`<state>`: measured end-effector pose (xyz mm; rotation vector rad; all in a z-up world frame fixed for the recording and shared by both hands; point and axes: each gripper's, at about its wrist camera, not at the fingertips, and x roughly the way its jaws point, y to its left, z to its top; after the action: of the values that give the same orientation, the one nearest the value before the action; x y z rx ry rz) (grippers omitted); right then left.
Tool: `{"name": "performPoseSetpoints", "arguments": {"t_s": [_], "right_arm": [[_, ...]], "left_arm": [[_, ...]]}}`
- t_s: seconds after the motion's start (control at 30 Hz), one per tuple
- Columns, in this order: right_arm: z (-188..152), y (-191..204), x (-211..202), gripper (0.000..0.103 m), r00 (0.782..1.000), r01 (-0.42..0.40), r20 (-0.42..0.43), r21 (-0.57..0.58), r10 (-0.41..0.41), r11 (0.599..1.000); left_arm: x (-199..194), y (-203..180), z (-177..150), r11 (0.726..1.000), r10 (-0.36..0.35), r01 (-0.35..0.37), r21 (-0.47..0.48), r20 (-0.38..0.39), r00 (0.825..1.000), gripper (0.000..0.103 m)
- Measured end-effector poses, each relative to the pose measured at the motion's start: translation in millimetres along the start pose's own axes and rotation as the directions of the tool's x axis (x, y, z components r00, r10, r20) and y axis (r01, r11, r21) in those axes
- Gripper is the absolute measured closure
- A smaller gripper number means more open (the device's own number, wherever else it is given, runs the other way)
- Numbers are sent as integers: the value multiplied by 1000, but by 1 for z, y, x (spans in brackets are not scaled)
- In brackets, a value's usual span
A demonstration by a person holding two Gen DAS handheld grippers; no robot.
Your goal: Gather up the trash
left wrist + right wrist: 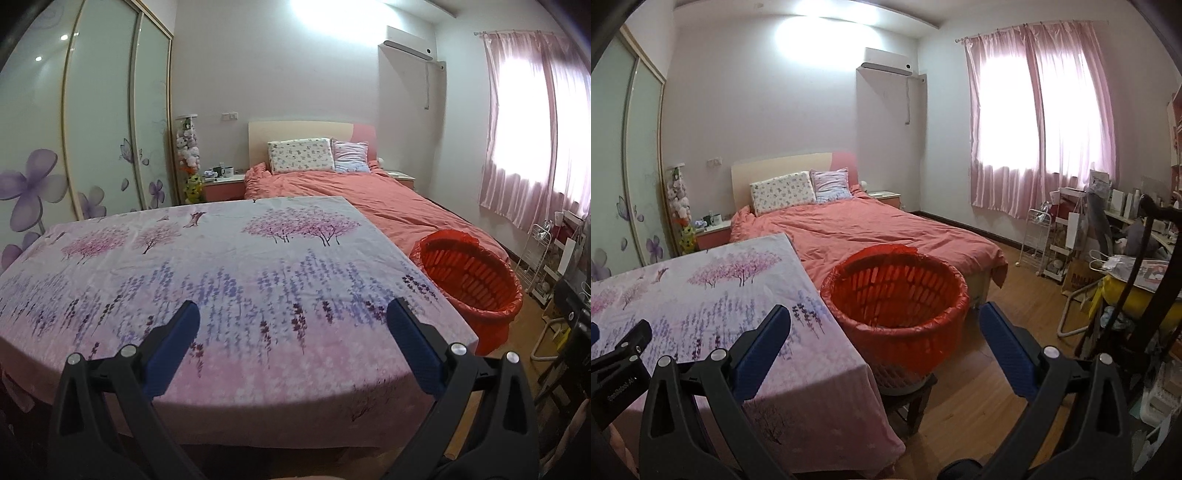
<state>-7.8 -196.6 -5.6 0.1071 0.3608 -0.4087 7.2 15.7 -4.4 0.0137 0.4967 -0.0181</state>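
A table under a floral pink and purple cloth (pixel 221 266) fills the left wrist view; no trash shows on it. A red basket lined with a red bag (pixel 467 277) stands at the table's right edge, on a dark stool in the right wrist view (pixel 897 295). My left gripper (pixel 293 314) is open and empty above the table's near edge. My right gripper (pixel 886 321) is open and empty, in front of the basket. The left gripper's finger shows at the left edge of the right wrist view (pixel 624 350).
A bed with a salmon cover (pixel 871 229) lies behind the table. Wardrobe doors (pixel 92 129) stand at the left. A white rack (pixel 1038 236) and a cluttered desk (pixel 1126 258) stand at the right below a curtained window (pixel 1034 122). Wooden floor (pixel 1004 280) lies between.
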Motion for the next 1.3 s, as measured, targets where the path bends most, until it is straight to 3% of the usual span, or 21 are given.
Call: {"name": "performPoseSetpoints", "arguments": {"t_s": [0.33, 1.3], "right_arm": [[-12, 2, -7, 2, 998, 47, -47, 6, -47, 999], [-18, 3, -3, 2, 991, 40, -131, -22, -43, 999]], "left_arm": [[-3, -2, -8, 1000, -15, 14, -19, -43, 999, 4], [-8, -8, -7, 1000, -1, 0, -23, -22, 1000, 4]]}}
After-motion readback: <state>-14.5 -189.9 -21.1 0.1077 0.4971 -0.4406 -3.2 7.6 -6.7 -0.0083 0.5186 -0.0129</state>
